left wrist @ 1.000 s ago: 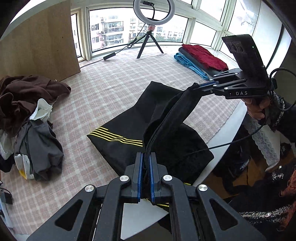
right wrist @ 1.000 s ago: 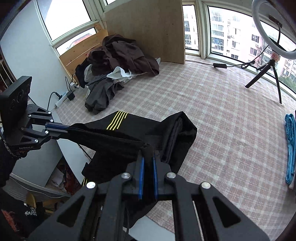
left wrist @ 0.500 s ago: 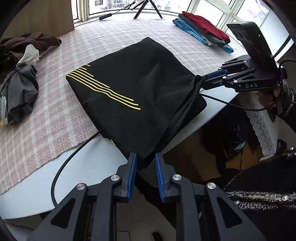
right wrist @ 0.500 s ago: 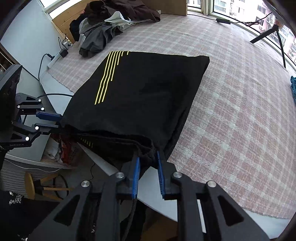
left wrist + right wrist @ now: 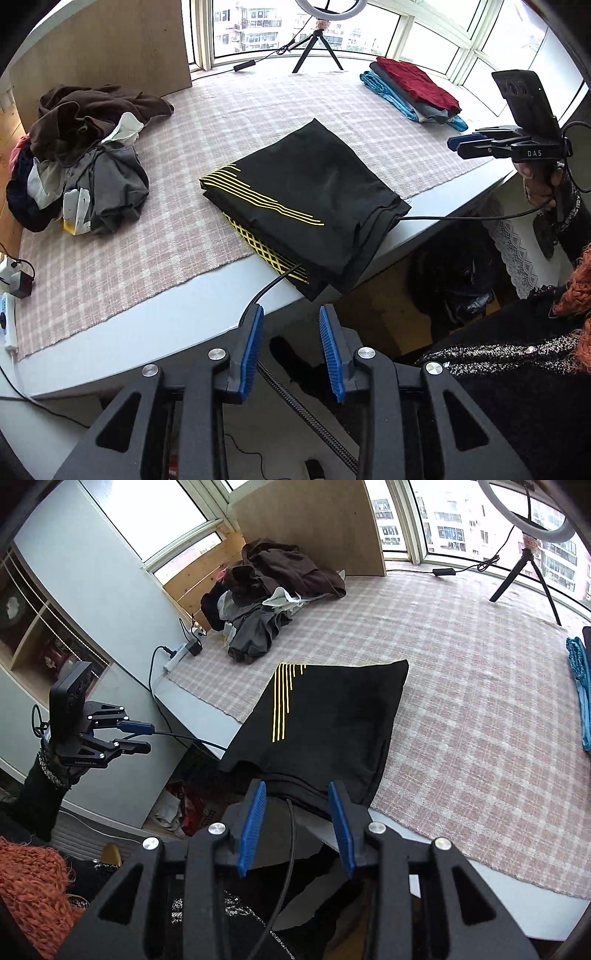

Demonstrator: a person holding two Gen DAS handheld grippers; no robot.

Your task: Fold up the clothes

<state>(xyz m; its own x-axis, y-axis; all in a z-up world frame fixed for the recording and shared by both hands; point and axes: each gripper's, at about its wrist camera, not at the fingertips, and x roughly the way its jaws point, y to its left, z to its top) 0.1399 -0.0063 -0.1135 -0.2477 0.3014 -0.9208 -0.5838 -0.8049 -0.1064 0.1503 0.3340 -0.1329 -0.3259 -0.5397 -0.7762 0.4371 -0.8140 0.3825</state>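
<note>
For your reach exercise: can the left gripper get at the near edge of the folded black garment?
Probably yes: the left gripper is open, and nothing lies between it and the black garment overhanging the table edge.

A: Of what material is the folded black garment (image 5: 314,192)?

B: Smooth, matt cloth with thin yellow stripes; it lies on a coarse woven checked cloth (image 5: 147,258) (pink and white) over a smooth pale tabletop (image 5: 147,332).

A: And the left gripper (image 5: 291,350)?

B: Matt black plastic, ribbed blue pads (image 5: 330,354), bright metal screws. The board (image 5: 110,48) behind looks like wood.
</note>
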